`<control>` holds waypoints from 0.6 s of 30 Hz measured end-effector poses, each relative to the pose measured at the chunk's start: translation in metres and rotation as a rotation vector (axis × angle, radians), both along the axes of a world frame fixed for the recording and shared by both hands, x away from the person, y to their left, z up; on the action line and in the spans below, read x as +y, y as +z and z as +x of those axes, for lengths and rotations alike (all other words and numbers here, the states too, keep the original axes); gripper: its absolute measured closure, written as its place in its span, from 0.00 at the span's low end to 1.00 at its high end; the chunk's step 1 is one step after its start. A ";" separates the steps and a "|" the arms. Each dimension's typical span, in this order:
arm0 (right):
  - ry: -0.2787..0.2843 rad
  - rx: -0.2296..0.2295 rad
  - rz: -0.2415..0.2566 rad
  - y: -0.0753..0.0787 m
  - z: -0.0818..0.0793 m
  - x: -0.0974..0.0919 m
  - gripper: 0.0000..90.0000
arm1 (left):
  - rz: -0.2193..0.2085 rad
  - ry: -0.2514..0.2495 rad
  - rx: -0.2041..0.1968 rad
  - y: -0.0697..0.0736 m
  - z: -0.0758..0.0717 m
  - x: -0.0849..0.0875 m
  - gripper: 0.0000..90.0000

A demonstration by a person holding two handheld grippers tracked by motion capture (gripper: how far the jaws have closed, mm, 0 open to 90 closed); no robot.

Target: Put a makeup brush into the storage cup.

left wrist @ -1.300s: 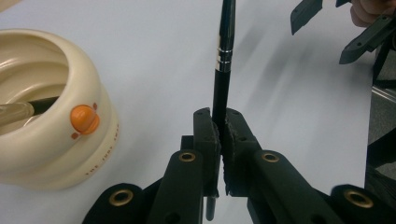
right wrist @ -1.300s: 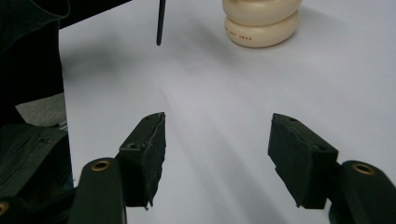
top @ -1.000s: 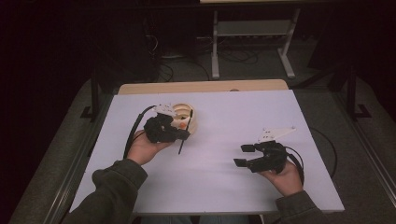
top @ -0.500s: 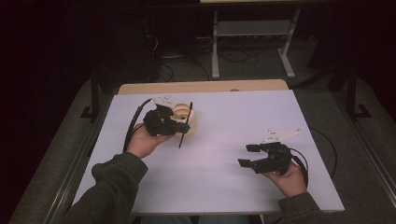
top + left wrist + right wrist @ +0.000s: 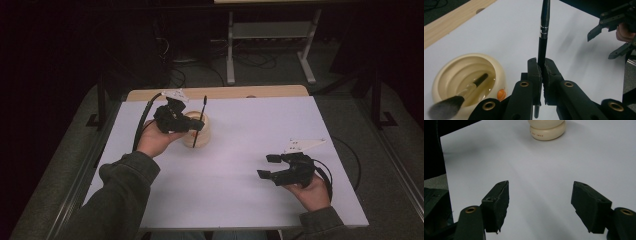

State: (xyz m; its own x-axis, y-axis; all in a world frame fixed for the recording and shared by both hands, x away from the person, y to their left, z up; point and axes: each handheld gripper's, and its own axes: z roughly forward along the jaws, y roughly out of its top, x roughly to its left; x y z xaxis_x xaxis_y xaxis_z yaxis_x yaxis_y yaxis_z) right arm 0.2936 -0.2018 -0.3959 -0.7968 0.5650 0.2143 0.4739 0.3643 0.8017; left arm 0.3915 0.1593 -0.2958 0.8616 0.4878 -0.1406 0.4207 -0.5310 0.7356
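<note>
My left gripper (image 5: 192, 124) is shut on the thin black handle of a brush (image 5: 200, 112), which stands almost upright just above a cream round holder (image 5: 200, 137). In the left gripper view the jaws (image 5: 541, 68) pinch the black brush handle (image 5: 543, 37), and a second brush with a fluffy grey head (image 5: 461, 96) leans inside the cream holder (image 5: 449, 72). My right gripper (image 5: 270, 166) hovers low over the right of the white table, open; its jaws have just been opening, with nothing between them (image 5: 540, 205). The cream holder (image 5: 546, 131) lies far ahead of it.
The white table top (image 5: 240, 200) has a wooden strip (image 5: 235, 92) along its far edge. Cables trail from both grippers. A metal stand (image 5: 270, 35) is on the dark floor beyond the table. The right gripper (image 5: 614, 30) shows at the upper right of the left gripper view.
My left gripper has lifted and moved away from me with the black brush, which now stands more upright over the holder. The right gripper has hardly moved.
</note>
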 end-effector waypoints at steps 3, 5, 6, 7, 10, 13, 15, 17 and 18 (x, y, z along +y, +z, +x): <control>-0.001 -0.003 0.001 0.000 0.000 -0.001 0.33 | 0.000 0.005 -0.001 0.004 0.004 -0.001 0.95; -0.002 -0.005 0.002 0.000 0.000 -0.001 0.33 | -0.002 0.009 -0.005 0.007 0.008 -0.002 0.95; -0.002 -0.006 0.003 0.000 0.000 -0.002 0.33 | 0.001 0.011 -0.002 0.008 0.009 -0.002 0.95; -0.002 -0.007 0.004 0.000 0.000 -0.002 0.33 | 0.002 0.009 -0.005 0.010 0.011 -0.002 0.95; -0.004 -0.007 0.007 0.001 0.001 -0.002 0.33 | -0.005 0.019 -0.004 0.014 0.016 -0.003 0.95; -0.004 -0.006 0.007 0.001 0.001 -0.002 0.32 | -0.009 0.026 -0.006 0.019 0.021 -0.004 0.95; -0.004 -0.006 0.008 0.001 0.001 -0.002 0.32 | -0.012 0.030 -0.006 0.021 0.024 -0.005 0.95; -0.005 -0.004 0.009 0.001 0.001 -0.003 0.32 | -0.004 0.034 -0.010 0.024 0.026 -0.006 0.95; -0.006 -0.004 0.010 0.001 0.001 -0.003 0.32 | 0.005 0.033 -0.011 0.025 0.027 -0.006 0.95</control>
State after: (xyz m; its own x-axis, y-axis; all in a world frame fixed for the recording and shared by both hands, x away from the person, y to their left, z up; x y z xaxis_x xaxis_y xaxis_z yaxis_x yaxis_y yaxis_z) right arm 0.2943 -0.2048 -0.3948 -0.7943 0.5677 0.2164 0.4727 0.3537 0.8071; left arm 0.4190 0.1536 -0.2704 0.8465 0.5167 -0.1286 0.4297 -0.5202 0.7381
